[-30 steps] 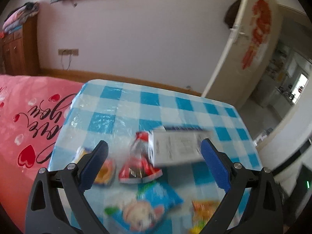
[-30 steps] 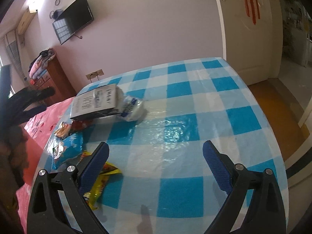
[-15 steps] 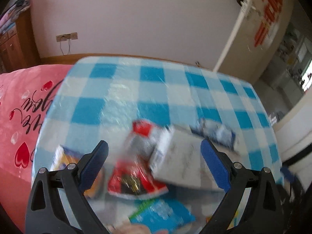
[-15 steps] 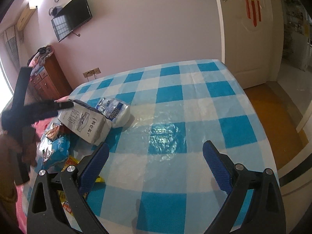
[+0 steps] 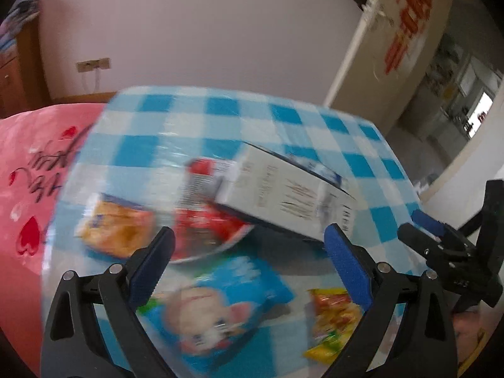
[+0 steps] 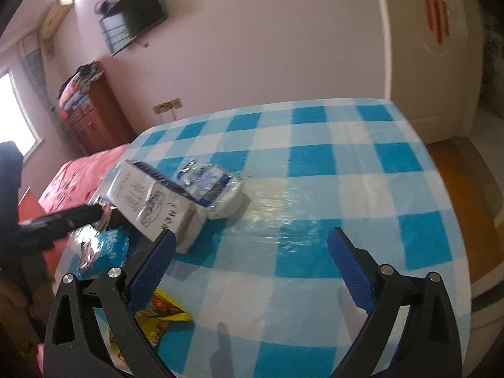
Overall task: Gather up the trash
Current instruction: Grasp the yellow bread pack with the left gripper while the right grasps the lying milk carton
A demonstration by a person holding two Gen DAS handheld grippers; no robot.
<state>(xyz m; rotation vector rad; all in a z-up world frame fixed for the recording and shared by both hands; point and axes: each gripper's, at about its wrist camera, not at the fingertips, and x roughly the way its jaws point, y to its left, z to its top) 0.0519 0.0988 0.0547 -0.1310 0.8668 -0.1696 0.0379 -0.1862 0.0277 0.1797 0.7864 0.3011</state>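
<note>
Blue-and-white checked plastic covered the desk point(image 6: 330, 163), with trash gathered at its left end beside a pink bed point(image 5: 28, 195).

Left tongs point(image 5: 249, 258) were spread wide and empty, hovering over the pile. Between and beyond their blue pads: a white box point(image 5: 283, 198) lying tilted, its near end propped on a red wrapper point(image 5: 204, 226). Left of that wrapper lay an orange packet point(image 5: 116, 230). Nearer the camera lay a blue bag point(image 5: 220, 302) with a cartoon face, and to its right a yellow wrapper point(image 5: 330, 324) close to the desk edge. This view was motion-blurred, so print on the items was unreadable.

Right tongs point(image 6: 249, 267) were also released, holding nothing, above bare cloth near the desk's near edge. In the right wrist view the box point(image 6: 148, 201) leaned against a clear pack with blue print point(image 6: 214, 189), the two touching. The blue bag point(image 6: 104, 252) lay left of the box, and the yellow wrapper point(image 6: 160, 312) showed partly behind the left pad. The left tongs appeared as a dark shape at the far left, reaching toward the box's low corner; whether it touched could not be told.

Background: wall-mounted TV point(image 6: 135, 28), wooden cabinet point(image 6: 94, 116) with folded cloth on top, a white door point(image 6: 431, 63) with red ornament.
</note>
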